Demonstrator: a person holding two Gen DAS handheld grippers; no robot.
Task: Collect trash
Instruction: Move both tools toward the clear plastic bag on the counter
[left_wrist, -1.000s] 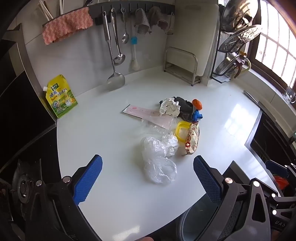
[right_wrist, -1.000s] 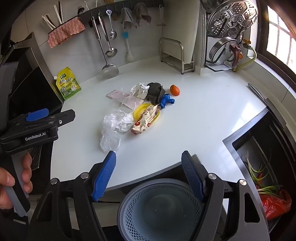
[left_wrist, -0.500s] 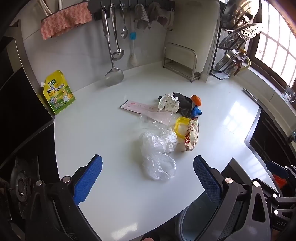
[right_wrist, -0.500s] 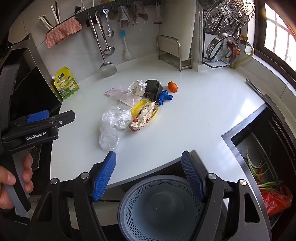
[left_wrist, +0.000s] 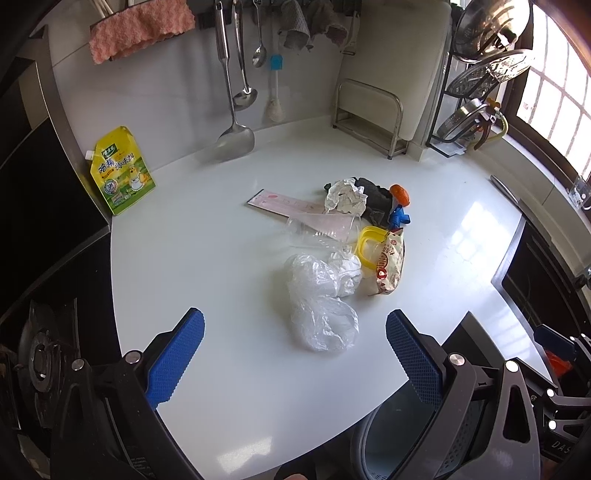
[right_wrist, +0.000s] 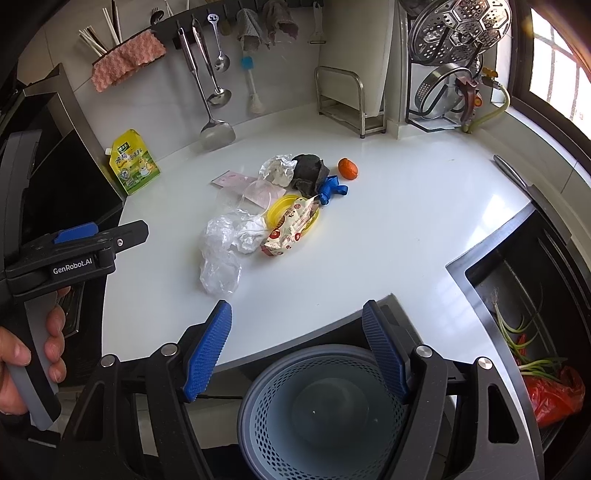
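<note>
The left gripper (left_wrist: 293, 345) and right gripper (right_wrist: 297, 349) both hover with fingers spread wide, gripping nothing. The trash pile (left_wrist: 338, 243) lies mid-counter (left_wrist: 192, 258), bare surface all round; a grey bin (right_wrist: 325, 406) sits apparently just below the near edge.

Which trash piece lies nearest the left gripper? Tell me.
The clear plastic bag, lying just ahead of the open left gripper; every other piece sits farther back on the counter.
</note>
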